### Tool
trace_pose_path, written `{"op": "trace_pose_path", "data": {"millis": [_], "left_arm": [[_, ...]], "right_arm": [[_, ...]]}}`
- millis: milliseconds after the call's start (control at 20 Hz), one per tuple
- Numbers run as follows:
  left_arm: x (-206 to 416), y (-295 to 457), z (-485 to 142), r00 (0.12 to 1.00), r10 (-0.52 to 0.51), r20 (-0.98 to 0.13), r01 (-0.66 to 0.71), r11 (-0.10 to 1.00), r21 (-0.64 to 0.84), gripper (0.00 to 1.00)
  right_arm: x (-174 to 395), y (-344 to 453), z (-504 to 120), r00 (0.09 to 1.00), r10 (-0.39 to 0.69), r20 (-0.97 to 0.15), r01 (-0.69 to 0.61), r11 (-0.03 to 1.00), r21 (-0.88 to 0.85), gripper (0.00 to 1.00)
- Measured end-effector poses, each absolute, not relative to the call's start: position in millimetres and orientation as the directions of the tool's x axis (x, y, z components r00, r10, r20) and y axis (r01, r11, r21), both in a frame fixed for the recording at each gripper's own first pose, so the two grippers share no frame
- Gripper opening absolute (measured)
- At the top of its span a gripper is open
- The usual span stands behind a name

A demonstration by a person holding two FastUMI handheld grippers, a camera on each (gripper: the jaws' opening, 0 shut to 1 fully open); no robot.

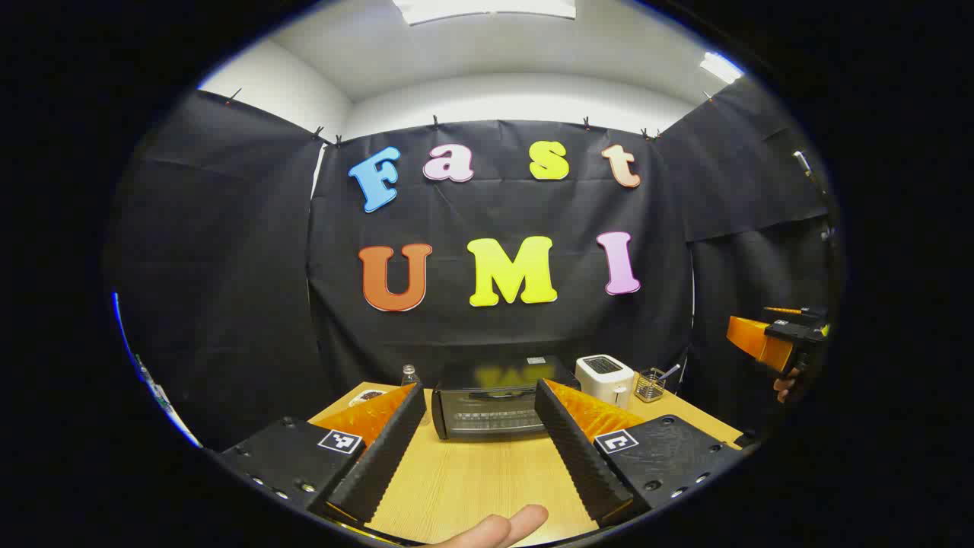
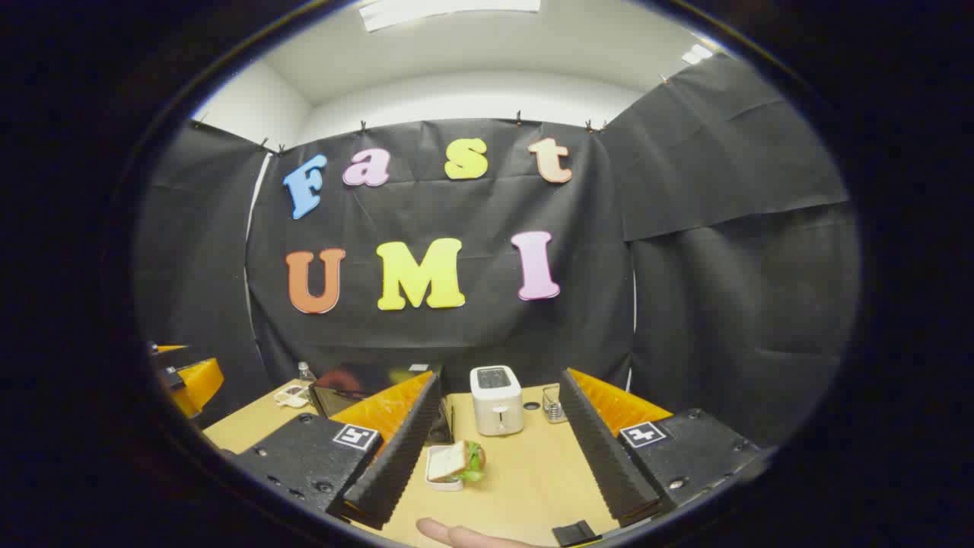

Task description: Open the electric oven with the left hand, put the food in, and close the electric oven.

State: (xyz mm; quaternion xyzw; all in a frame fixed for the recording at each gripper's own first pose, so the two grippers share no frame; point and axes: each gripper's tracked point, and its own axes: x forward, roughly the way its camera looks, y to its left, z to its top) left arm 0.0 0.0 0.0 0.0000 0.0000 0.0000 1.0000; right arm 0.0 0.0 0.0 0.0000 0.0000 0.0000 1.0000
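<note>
The black electric oven [image 1: 491, 407] stands at the back of the wooden table [image 1: 472, 487], its door closed. My left gripper [image 1: 478, 445] hovers open in front of it, nothing between its fingers. In the right gripper view the oven [image 2: 365, 392] is partly hidden behind the left finger. A sandwich with green lettuce [image 2: 460, 460] lies on a small white plate [image 2: 437, 476] on the table. My right gripper [image 2: 494, 460] is open above the table, the sandwich between and below its fingers, untouched. The right gripper [image 1: 772, 342] also shows far right in the left gripper view, held by a hand.
A white toaster [image 2: 496, 399] stands right of the oven, with a wire mesh holder [image 1: 649, 384] beyond it. A small bottle [image 1: 409, 374] and a dish [image 1: 367, 396] sit left of the oven. A fingertip [image 1: 498, 529] shows at the bottom edge.
</note>
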Motion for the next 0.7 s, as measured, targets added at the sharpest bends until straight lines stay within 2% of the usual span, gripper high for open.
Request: {"op": "trace_pose_path", "data": {"millis": [50,100,400,650,700], "left_arm": [[-0.1,-1.5,-0.3,1.000,-0.007,-0.001,0.007,1.000,-0.006,0.95],[0.2,-2.6,0.7,1.000,-0.010,-0.001,0.010,1.000,-0.013,0.95],[1.6,-5.5,5.7,1.000,-0.011,0.015,0.011,1.000,-0.025,0.95],[5.8,-9.7,2.1,1.000,-0.023,0.018,0.023,0.998,-0.050,0.95],[7.8,-10.2,0.4,1.000,-0.025,0.013,0.026,0.998,-0.054,0.95]], "right_arm": [[-0.2,-3.8,-0.9,1.000,-0.006,-0.001,0.006,1.000,0.000,0.89],[1.2,-6.1,0.9,1.000,-0.010,0.002,0.010,1.000,0.002,1.00],[0.2,-29.8,6.3,0.997,-0.072,0.024,0.073,0.997,-0.009,1.00],[-1.8,-32.7,10.0,0.996,-0.072,0.055,0.073,0.997,-0.014,1.00],[-1.7,-32.2,10.0,0.996,-0.066,0.060,0.066,0.998,-0.013,0.89]]}}
